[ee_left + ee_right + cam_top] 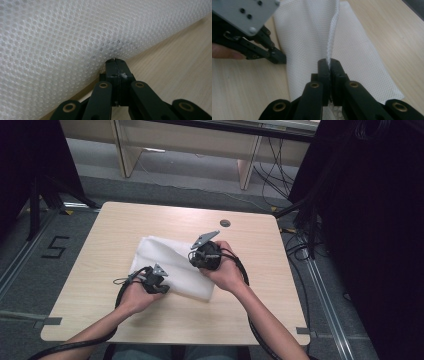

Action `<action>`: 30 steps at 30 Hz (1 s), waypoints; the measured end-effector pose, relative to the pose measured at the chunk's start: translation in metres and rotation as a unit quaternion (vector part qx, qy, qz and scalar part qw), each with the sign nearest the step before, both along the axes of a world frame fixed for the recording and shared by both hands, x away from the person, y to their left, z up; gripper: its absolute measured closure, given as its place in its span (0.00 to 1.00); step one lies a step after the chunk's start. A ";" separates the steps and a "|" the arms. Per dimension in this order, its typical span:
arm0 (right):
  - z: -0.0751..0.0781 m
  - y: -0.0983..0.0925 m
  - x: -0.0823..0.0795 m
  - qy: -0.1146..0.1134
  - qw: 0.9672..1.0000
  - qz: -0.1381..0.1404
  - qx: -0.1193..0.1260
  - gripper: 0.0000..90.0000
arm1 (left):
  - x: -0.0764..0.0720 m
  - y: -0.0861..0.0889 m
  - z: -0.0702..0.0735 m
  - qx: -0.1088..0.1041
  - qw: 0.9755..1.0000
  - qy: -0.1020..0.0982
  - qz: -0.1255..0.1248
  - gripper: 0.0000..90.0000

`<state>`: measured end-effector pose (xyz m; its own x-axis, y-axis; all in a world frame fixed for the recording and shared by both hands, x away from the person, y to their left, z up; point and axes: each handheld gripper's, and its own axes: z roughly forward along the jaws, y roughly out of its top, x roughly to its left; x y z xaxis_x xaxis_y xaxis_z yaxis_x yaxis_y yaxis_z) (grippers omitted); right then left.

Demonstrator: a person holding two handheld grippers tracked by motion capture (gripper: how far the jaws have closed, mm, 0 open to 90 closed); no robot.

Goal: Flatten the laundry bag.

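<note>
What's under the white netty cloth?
Under the white mesh cloth you can see the wooden table around its edges. Anything lying beneath its middle would be hidden, because the cloth covers that part.

A light wooden bench (260,305) stands on grey carpet (165,187). A taped 5 (54,247) marks the floor at left; black curtains (370,220) hang right, pale furniture (190,145) behind.
</note>
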<state>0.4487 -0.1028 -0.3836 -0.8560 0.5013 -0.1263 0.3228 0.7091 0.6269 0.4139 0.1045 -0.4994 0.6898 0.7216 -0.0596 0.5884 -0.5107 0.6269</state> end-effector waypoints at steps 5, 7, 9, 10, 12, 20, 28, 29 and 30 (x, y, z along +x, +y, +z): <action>0.006 0.003 -0.012 -0.008 1.000 0.017 0.006 0.99 | 0.005 0.001 -0.001 -0.002 1.000 -0.003 0.017 1.00; 0.007 0.004 -0.014 -0.015 1.000 0.023 0.003 0.99 | 0.006 0.002 -0.001 -0.005 1.000 -0.005 0.019 1.00; 0.008 0.005 -0.018 -0.012 1.000 0.027 0.007 0.99 | 0.007 0.003 -0.001 -0.006 1.000 -0.005 0.021 1.00; 0.009 0.007 -0.022 0.001 1.000 0.018 0.009 0.99 | 0.008 0.003 -0.001 -0.002 1.000 -0.007 0.021 1.00; 0.009 0.007 -0.023 -0.015 0.999 0.030 0.008 0.99 | 0.007 0.000 -0.003 -0.029 0.999 -0.010 0.044 1.00; 0.007 0.003 -0.028 -0.008 1.000 0.028 0.002 0.99 | 0.013 0.002 -0.004 -0.010 0.999 -0.013 0.031 1.00; 0.005 -0.005 -0.029 -0.013 1.000 0.018 0.000 0.99 | 0.013 0.002 -0.004 -0.022 0.999 -0.013 0.038 0.99; 0.005 -0.006 -0.029 -0.013 1.000 0.015 0.000 0.99 | 0.012 0.003 -0.002 -0.019 0.999 -0.013 0.029 0.98; 0.003 -0.007 -0.027 -0.022 0.999 0.027 -0.002 0.99 | 0.010 0.010 0.003 -0.008 1.000 -0.004 0.007 0.94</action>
